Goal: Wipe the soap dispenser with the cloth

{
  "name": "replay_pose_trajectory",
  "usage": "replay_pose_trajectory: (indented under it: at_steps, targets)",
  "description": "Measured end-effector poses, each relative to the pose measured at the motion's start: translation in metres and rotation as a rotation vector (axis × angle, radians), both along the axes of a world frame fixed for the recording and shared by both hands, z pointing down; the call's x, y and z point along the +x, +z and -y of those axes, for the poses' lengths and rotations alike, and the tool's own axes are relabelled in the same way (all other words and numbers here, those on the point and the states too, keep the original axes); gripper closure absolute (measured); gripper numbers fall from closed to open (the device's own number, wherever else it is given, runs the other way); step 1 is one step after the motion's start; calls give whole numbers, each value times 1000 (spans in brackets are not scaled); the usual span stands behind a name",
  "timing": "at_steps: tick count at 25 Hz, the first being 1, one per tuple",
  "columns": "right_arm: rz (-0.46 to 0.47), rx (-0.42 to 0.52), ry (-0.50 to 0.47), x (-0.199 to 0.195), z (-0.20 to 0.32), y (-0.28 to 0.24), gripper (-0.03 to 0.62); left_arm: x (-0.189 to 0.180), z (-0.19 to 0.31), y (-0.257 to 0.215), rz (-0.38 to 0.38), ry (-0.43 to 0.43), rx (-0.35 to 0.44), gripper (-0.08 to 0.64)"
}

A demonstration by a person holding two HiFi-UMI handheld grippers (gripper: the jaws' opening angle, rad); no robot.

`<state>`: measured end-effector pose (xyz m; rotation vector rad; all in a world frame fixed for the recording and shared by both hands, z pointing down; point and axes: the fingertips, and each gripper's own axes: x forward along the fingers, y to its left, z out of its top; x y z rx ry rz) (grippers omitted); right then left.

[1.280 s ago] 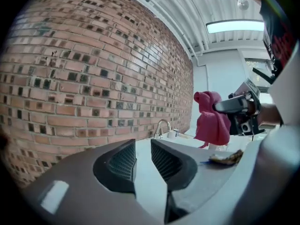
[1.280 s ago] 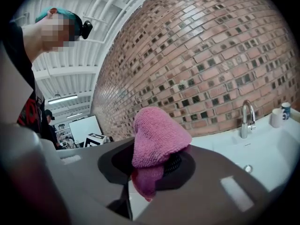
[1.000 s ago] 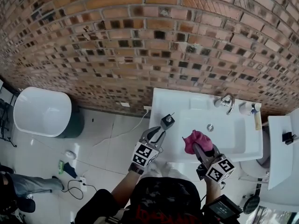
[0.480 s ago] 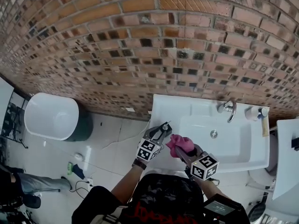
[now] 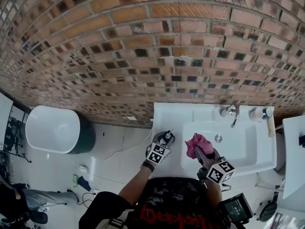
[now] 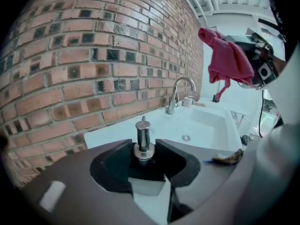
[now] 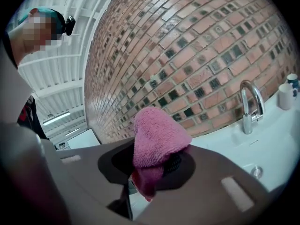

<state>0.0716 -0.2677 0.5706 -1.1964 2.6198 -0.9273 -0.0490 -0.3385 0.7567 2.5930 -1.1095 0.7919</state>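
Because my own jaws wrap it, little of the soap dispenser (image 5: 168, 135) shows from the head view, where it stands on the sink's left front corner. At the far left, one white-topped round container (image 5: 51, 127) sits on the floor tiles, and a person's leg (image 5: 28, 198) is cut off by the corner. My left gripper (image 5: 165, 140) is clamped on the dispenser. In the left gripper view the left gripper (image 6: 144, 165) has both fingers pressed against the dark body, and only the metal pump head of the soap dispenser (image 6: 143, 139) stands clear above them; the rest is hidden.

Just beside it to the right, apart from the dispenser, my right gripper (image 5: 202, 150) hangs over the front edge of the basin, pinching one pink cloth (image 5: 197, 143). In the right gripper view the right gripper (image 7: 151, 165) has its fingertips buried under the cloth (image 7: 158, 139), which bulges above them while a short tail hangs below. Its fingers are together on the fabric.

Across the white sink (image 5: 248, 144) I count one drain (image 5: 218, 138), one curved tap (image 5: 232, 112) and one small white bottle (image 5: 261, 113) at the back right corner. Behind runs the brick wall (image 5: 143, 46). A white cabinet (image 5: 293, 151) is cut off at the right edge.
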Motion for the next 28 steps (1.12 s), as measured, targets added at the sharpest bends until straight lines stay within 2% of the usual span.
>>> replay_pose_trajectory:
  at_steps: [3,5,8,12,16,19,24,28]
  targets:
    - [0,-13,43,10,6,3,509,0,0,-7,-46,18,-14,411]
    - [-7,-16,35,6,6,3,509,-2,-3,-30,-135,2,-34,411]
    - [3,1,-12,-12,3,-3,509,-7,-9,-86,-284,-24,-46,410]
    - [95,58,-82,-40,0,-26,509,-4,-15,-167,-421,-27,-36,410]
    - [143,133,-138,-63,-8,-51,509,0,-27,-223,-469,22,23,410]
    - [133,174,-182,-77,-15,-63,509,2,-38,-255,-522,49,65,411]
    - [130,194,-219,-92,-22,-66,509,-2,-55,-302,-623,72,121,411]
    - [123,200,-224,-94,-24,-64,509,-18,-57,-316,-687,58,129,410]
